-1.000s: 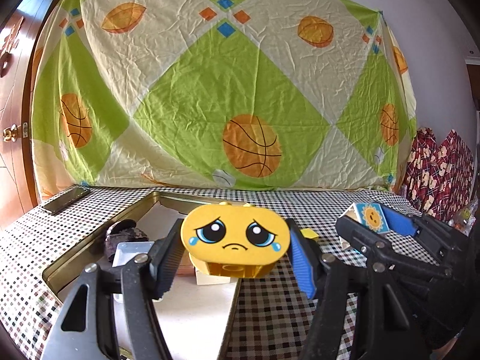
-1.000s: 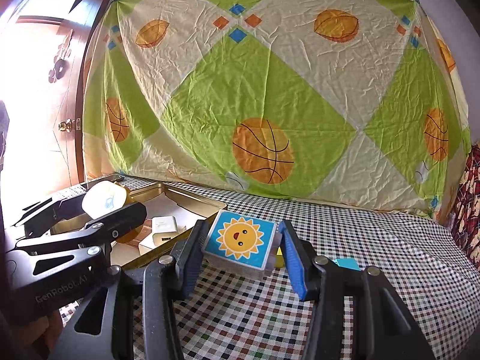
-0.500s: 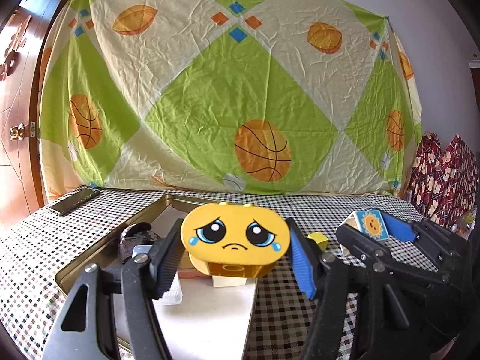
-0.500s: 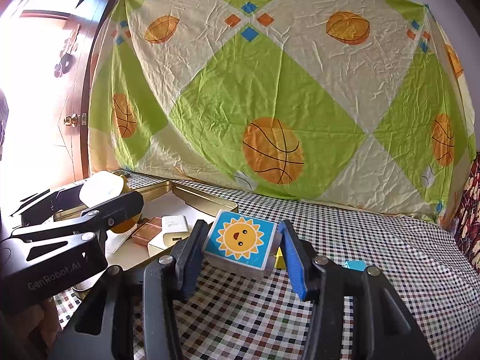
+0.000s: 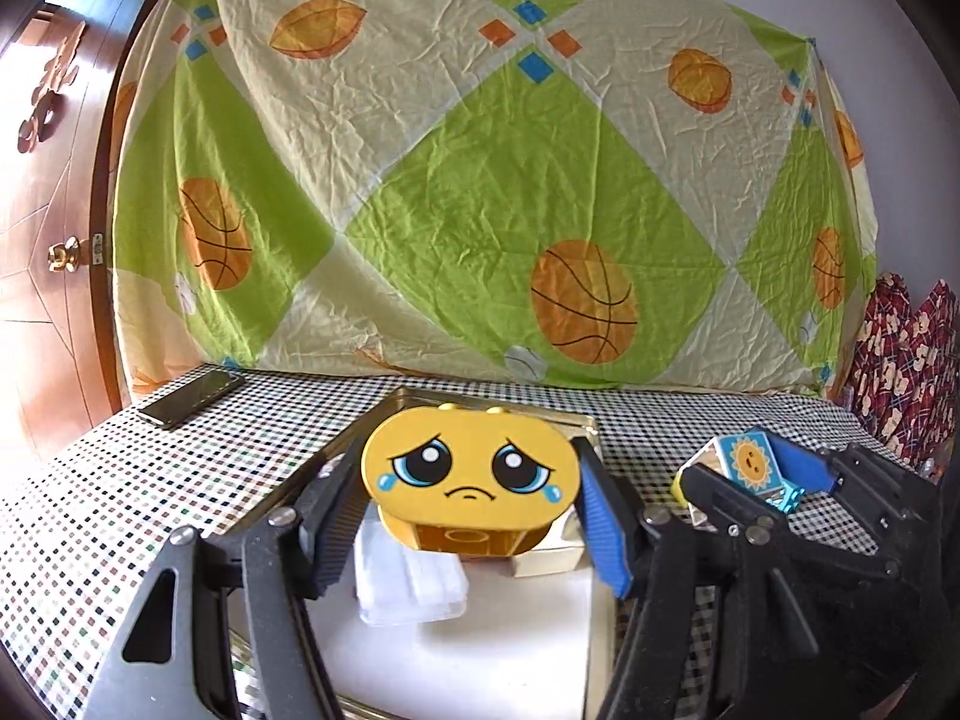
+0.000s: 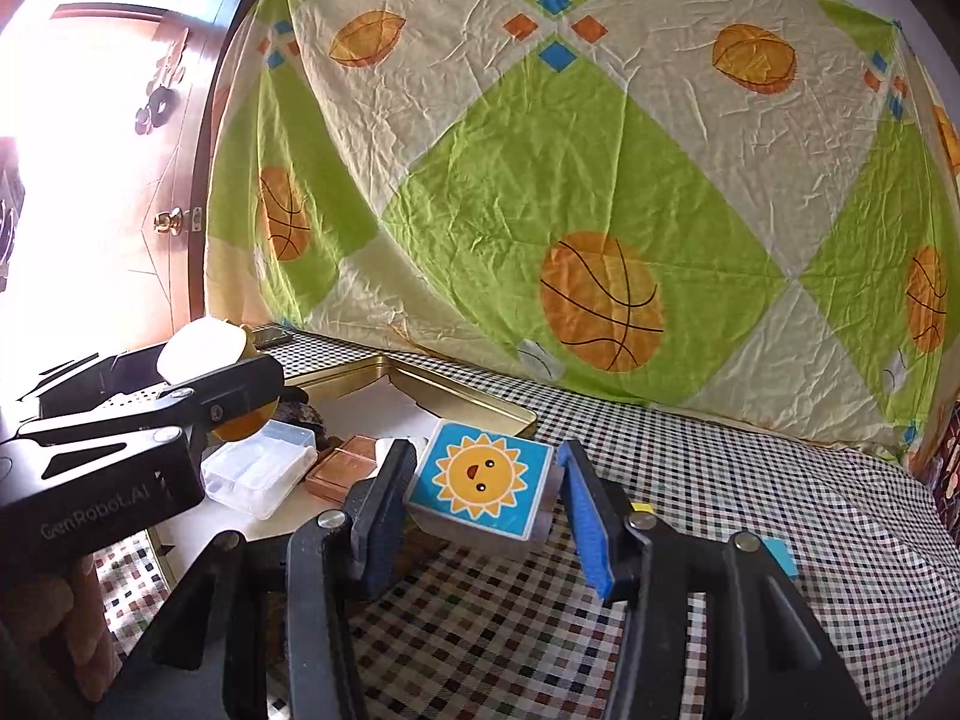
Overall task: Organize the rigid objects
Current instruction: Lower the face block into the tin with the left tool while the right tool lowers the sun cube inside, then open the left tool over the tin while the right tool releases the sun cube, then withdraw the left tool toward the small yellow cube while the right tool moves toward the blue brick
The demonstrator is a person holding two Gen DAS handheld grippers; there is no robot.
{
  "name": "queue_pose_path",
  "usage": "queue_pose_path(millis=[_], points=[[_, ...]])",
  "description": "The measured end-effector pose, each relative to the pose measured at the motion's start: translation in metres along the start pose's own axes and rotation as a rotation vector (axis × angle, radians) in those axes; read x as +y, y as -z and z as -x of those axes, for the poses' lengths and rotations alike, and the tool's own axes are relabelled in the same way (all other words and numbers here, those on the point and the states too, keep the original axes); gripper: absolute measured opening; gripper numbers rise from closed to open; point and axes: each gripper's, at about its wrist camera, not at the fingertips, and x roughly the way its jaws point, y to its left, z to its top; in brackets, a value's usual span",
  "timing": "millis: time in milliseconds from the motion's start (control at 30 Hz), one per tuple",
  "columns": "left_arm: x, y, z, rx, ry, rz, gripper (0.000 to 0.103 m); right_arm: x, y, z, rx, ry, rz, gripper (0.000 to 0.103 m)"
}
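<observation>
Both toys are being carried: the left gripper (image 5: 471, 510) squeezes the yellow sad-face box (image 5: 471, 474) over the gold tray (image 6: 474, 402), the right gripper (image 6: 480, 498) squeezes the sun block (image 6: 480, 477) beside it, needing 2 gentle drops inside.

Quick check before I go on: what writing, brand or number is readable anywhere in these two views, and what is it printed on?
"GenRobot.AI": on the side of the left gripper, seen in the right wrist view.
Yellow block in the left gripper: a crying face only, no words.
Blue block in the right gripper: a sun face only, no words.
Nothing else readable; the sheet shows only ball patterns.
</observation>
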Motion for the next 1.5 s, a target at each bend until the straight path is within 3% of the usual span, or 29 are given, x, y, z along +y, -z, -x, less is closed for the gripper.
queue_pose_path(millis=[333,767,833,900,967,1100,1200,1333,1500], points=[[0.052,0.007,-0.024,0.111,-0.104,0.009,0.065,0.049,-0.016,-0.035,0.096,-0.129,0.048,0.051],[0.064,0.011,-0.036,0.183,-0.126,0.003,0.065,0.065,-0.008,-0.058,0.193,-0.159,0.055,0.052],[0.063,0.011,-0.035,0.178,-0.131,-0.002,0.072,0.064,-0.008,-0.058,0.194,-0.157,0.051,0.054],[0.063,0.011,-0.034,0.167,-0.145,-0.004,0.082,0.060,-0.008,-0.054,0.180,-0.153,0.039,0.063],[0.063,0.011,-0.031,0.156,-0.158,0.000,0.090,0.055,-0.008,-0.047,0.154,-0.134,0.026,0.069],[0.057,0.008,-0.024,0.141,-0.126,0.021,0.092,0.033,-0.004,-0.029,0.118,-0.077,0.012,0.069],[0.043,0.004,-0.018,0.112,-0.106,0.025,0.102,0.007,-0.001,-0.015,0.101,-0.005,-0.005,0.069],[0.015,-0.002,-0.015,0.089,-0.055,0.019,0.102,-0.036,0.004,0.003,0.080,0.136,-0.021,0.075],[-0.030,-0.008,-0.012,0.086,0.034,-0.028,0.103,-0.093,0.014,0.028,0.056,0.243,-0.116,0.077]])
